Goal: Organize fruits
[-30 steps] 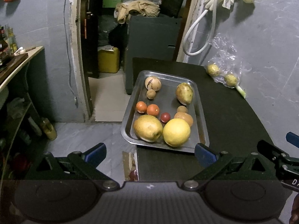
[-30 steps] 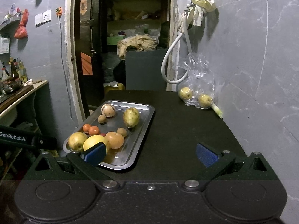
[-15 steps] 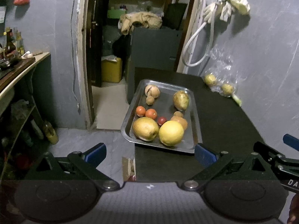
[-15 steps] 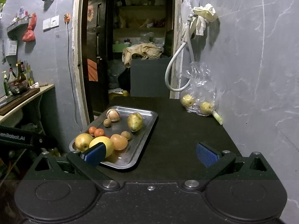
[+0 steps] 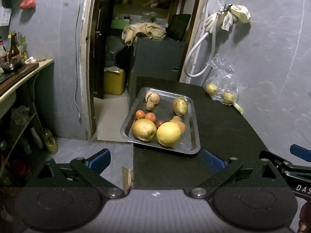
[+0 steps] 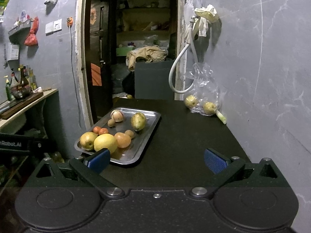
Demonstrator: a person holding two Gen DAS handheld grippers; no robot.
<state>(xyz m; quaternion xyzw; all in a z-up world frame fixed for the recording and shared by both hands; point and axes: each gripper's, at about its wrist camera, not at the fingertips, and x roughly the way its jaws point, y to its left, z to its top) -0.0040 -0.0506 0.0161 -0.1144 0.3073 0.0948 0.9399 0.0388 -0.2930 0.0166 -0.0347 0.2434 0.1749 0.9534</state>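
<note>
Both tools (image 5: 155, 158) (image 6: 156, 158) gape empty; the right pad (image 6: 96, 160) hides the tray's (image 6: 144, 145) corner.

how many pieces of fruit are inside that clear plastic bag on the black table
2. One yellowish fruit sits at the bag's left end, the other to its right, nearer the green stalk. The crumpled plastic bag could hide more.

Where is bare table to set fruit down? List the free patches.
Free: the black table between the tray and wall, short of the plastic bag; also the strip before the tray. Crowded: the tray's near end, fruit touching.
</note>
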